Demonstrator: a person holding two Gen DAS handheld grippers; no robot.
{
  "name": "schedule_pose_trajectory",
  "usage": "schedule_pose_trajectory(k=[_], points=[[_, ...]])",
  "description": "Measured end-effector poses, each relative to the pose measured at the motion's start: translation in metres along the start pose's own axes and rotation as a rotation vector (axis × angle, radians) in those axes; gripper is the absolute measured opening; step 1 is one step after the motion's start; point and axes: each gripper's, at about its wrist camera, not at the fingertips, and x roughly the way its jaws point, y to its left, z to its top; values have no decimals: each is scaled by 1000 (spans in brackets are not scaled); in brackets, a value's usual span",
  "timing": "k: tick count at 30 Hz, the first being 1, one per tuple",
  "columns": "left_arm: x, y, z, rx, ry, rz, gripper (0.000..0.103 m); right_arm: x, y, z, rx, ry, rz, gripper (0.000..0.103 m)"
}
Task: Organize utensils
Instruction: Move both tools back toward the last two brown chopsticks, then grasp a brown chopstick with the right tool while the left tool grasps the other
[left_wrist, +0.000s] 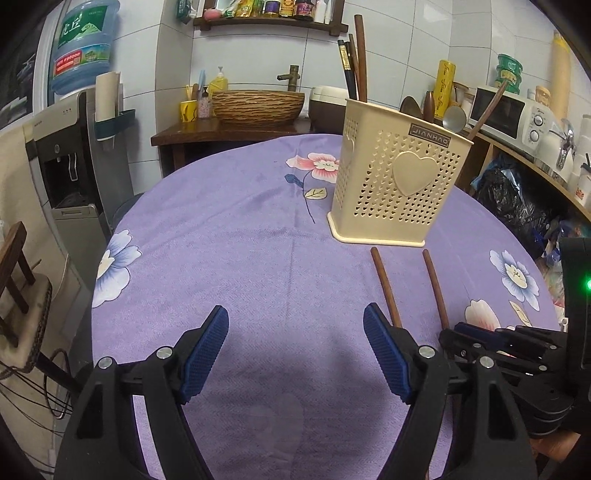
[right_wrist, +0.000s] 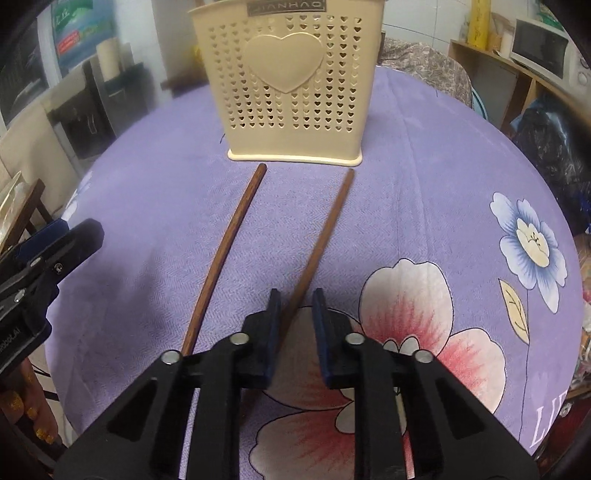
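Both fingers of the left tool (left_wrist: 295, 328) stand wide apart, released, above a round surface draped in a purple floral cloth (left_wrist: 229, 229). In this left wrist view a cream perforated plastic utensil holder (left_wrist: 397, 188) with a raised heart on its front stands on the far right of the surface, with dark chopsticks (left_wrist: 349, 72) and wooden spoon handles rising from it. Two loose brown wooden chopsticks (left_wrist: 384, 284) lie just in front of its base; their near ends are hidden behind the left tool's finger and the right tool (left_wrist: 476, 334), which enters from the right edge. Behind the surface are white wall tiles, a woven basin (left_wrist: 258, 105), a water dispenser (left_wrist: 66, 147) with a blue bottle and a white microwave (left_wrist: 513, 116). From the right wrist view, the right tool (right_wrist: 295, 299) is lowered with its blue-padded fingers part open, straddling the right-hand chopstick (right_wrist: 325, 229) without closing on it. The other chopstick (right_wrist: 229, 240) lies apart to its left, its lower end cut off by the tool's black frame. Each chopstick's far tip lies just short of the holder's base. The holder's top runs out of frame.
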Motion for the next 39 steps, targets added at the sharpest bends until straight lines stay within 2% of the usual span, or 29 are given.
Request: schedule_pose_trajectory(k=[7, 13, 20, 23, 24, 25, 28, 34, 38, 39], points=[[-1, -3, -3, 6, 13, -28, 75, -7, -11, -4, -32, 23, 14, 13], [-2, 0, -4, -10, 27, -37, 75, -22, -41, -21, -48, 36, 15, 13], [6, -13, -7, 8, 69, -90, 78, -22, -56, -17, 5, 22, 79, 18], [8, -15, -5, -1, 86, -102, 84, -24, -64, -9, 65, -7, 100, 33], [10, -16, -4, -1, 93, -107, 85, -24, -67, -6, 77, -13, 100, 44], [11, -17, -3, 2, 97, -112, 85, -24, -69, -3, 86, -20, 96, 46], [15, -24, 3, 23, 102, -102, 85, -24, -74, 7, 113, -44, 94, 46], [31, -39, 14, 59, 134, -149, 84, -9, -81, 28, 137, -31, 70, 46], [47, -53, 20, 99, 153, -133, 72, 8, -87, 38, 175, -6, 35, 45], [51, -55, 21, 100, 156, -131, 70, 9, -88, 39, 179, -6, 28, 41]])
